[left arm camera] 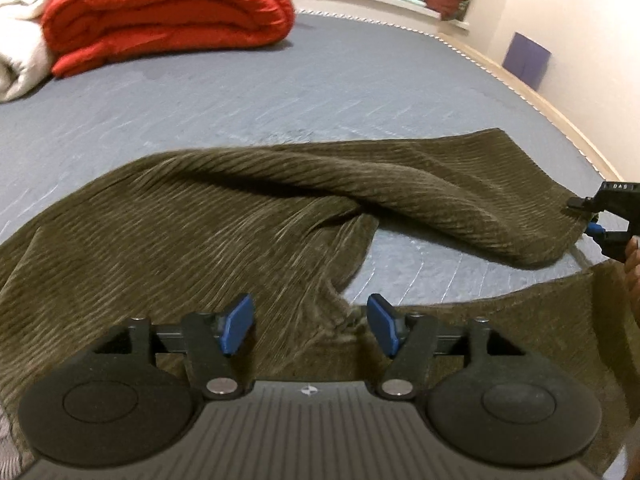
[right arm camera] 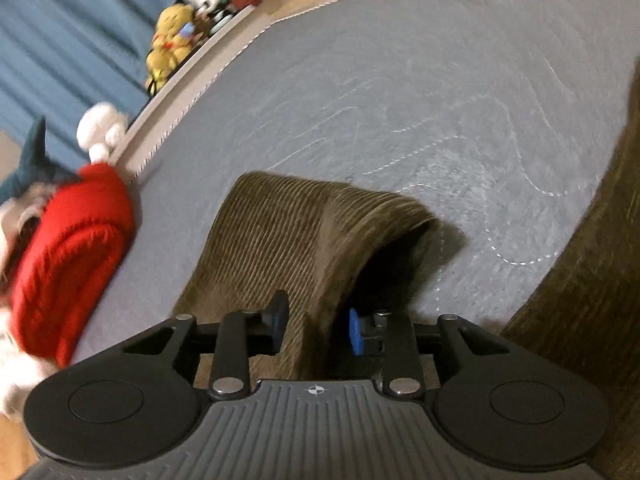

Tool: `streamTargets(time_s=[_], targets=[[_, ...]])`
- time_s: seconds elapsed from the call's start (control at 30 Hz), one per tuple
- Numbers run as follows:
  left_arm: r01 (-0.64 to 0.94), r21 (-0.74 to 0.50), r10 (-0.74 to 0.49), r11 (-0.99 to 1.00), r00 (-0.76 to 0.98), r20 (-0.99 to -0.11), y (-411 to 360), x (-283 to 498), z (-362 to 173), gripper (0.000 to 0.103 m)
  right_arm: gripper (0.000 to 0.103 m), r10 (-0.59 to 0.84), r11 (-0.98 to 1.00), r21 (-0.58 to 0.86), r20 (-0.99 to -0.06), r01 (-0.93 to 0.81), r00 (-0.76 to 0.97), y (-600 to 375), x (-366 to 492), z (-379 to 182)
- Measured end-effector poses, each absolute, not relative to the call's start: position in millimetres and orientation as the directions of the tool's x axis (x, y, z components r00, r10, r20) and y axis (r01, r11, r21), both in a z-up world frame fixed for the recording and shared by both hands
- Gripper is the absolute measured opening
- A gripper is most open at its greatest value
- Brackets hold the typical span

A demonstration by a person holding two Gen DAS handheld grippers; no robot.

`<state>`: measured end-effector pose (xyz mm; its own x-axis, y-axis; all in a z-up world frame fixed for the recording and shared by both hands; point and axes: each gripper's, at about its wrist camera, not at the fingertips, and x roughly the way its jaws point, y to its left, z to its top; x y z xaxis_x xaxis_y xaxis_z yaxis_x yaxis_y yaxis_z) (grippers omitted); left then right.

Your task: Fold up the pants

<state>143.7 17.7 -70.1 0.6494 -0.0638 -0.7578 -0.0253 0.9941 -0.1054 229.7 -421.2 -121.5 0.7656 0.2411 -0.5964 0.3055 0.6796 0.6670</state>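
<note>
Right gripper (right arm camera: 316,330) pinches ribbed olive corduroy pants (left arm camera: 224,216) on grey bed (left arm camera: 240,92).

Warm dim indoor light, motion blur, fisheye-bent edges.

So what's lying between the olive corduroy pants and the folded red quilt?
Only bare grey-blue mattress separates the olive corduroy pants from the folded red quilt; the left wrist view shows it.

The right gripper (left arm camera: 591,216) carries small white letters on its black body, seemingly "DAS"; nothing else is legible.
</note>
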Motion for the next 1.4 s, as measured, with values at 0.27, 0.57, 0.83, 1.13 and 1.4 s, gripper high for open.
streamTargets(time_s=[0.27, 0.57, 0.83, 1.13, 1.4], targets=[[0.027, -0.01, -0.025, 1.0, 0.648, -0.762, -1, 173, -94, 0.072, 0.039, 0.317, 0.648, 0.711, -0.58, 0.275, 0.75, -429, 240, -128], [0.095, 0.121, 0.031, 0.988, 0.647, -0.762, -11, 185, -114, 0.064, 0.039, 0.315, 0.615, 0.733, -0.566, 0.29, 0.762, -437, 248, -131], [0.158, 0.168, 0.021, 0.973, 0.663, -0.748, -17, 181, -102, 0.02, 0.007, 0.22, 0.614, 0.737, -0.505, 0.283, 0.835, -450, 258, -108], [0.428, -0.003, -0.227, 0.904, 0.474, -0.851, 11, 167, -77, 0.02, 0.007, -0.071, 0.851, 0.454, -0.398, 0.264, 0.914, -431, 235, -40], [0.443, -0.081, -0.295, 0.893, 0.439, -0.849, 21, 175, -68, 0.035, 0.038, 0.042, 0.617, 0.599, -0.673, 0.511, 0.738, -505, 245, -132]])
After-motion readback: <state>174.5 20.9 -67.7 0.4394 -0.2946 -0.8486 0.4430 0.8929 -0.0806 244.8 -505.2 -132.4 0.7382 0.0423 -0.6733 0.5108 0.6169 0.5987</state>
